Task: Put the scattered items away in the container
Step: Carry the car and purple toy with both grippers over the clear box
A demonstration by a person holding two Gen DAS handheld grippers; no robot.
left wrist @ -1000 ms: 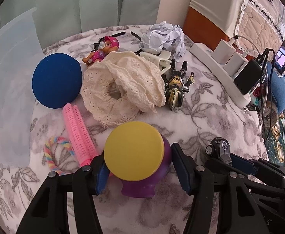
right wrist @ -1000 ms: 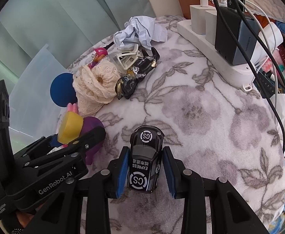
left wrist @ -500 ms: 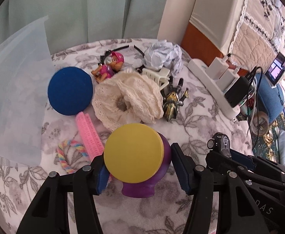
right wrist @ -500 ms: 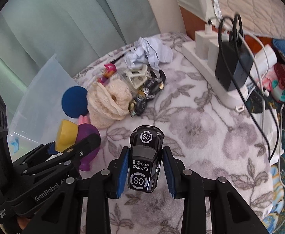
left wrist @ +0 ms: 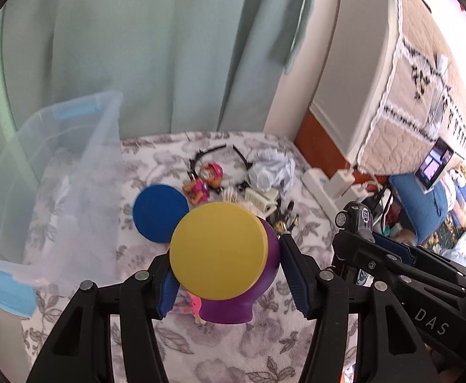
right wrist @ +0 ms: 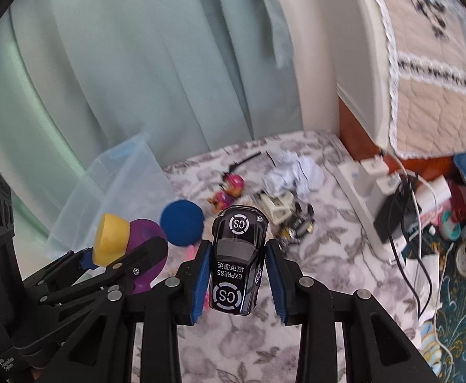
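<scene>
pale green curtains hang behind our floral blanket (left wrist: 264, 351), clear container (left wrist: 83, 166) at its left. left gripper (left wrist: 226, 281) pinches the purple toy (left wrist: 264, 274); right gripper (right wrist: 237, 274) clamps the black car (right wrist: 237, 255), both held above the blanket.

The toy (left wrist: 229, 261) is purple with a yellow cap. The car (right wrist: 237, 258) is black with white lettering. The surface (left wrist: 264, 351) shows grey flowers on white; the ball (left wrist: 159, 212) is blue.

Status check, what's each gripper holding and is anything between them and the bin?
Left gripper shut on purple and yellow toy. Right gripper shut on black toy car. Clear bin left, open top, nothing blocking.
</scene>
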